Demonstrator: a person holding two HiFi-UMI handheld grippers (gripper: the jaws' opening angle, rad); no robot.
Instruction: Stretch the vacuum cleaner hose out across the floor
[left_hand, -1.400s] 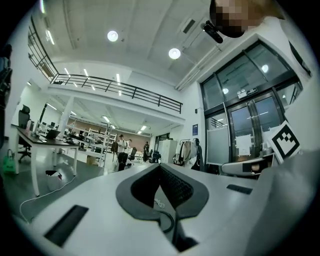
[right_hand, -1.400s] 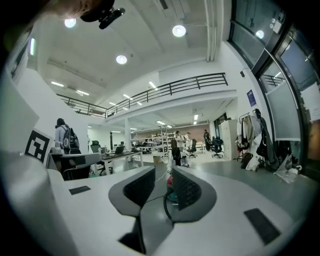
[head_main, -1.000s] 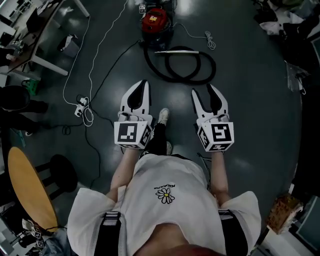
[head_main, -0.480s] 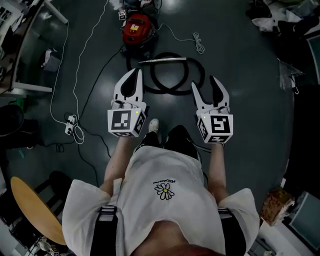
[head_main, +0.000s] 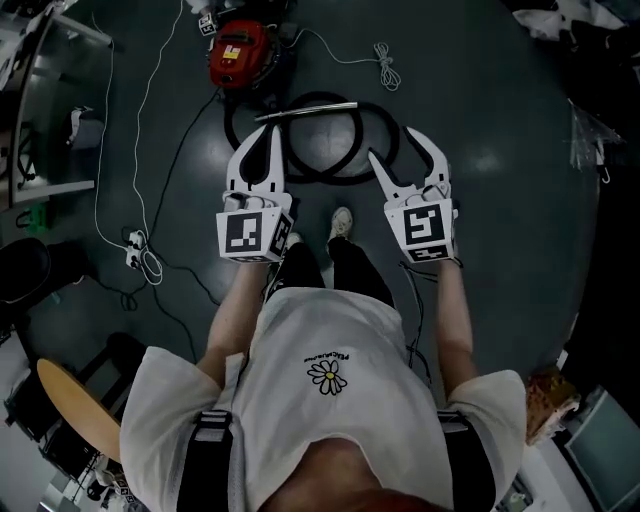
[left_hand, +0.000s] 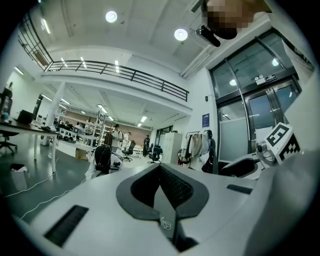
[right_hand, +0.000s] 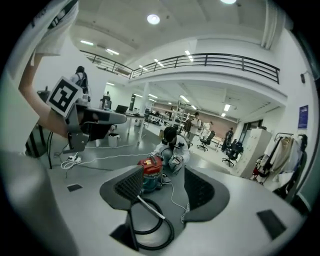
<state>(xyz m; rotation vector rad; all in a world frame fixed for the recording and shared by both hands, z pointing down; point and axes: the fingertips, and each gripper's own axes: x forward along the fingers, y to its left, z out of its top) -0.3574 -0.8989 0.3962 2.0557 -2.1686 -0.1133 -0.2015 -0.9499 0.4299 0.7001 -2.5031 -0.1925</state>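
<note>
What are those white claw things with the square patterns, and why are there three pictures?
They are grippers, grabbing tools that a person holds, one in each hand. One picture comes from a camera on the person's head, looking down; the other two come from cameras riding on each gripper. The left gripper is shut and empty. The right gripper has just been opening its jaws, with nothing gripped. On the floor lie a red vacuum cleaner and its black hose, coiled in a loop.
</note>
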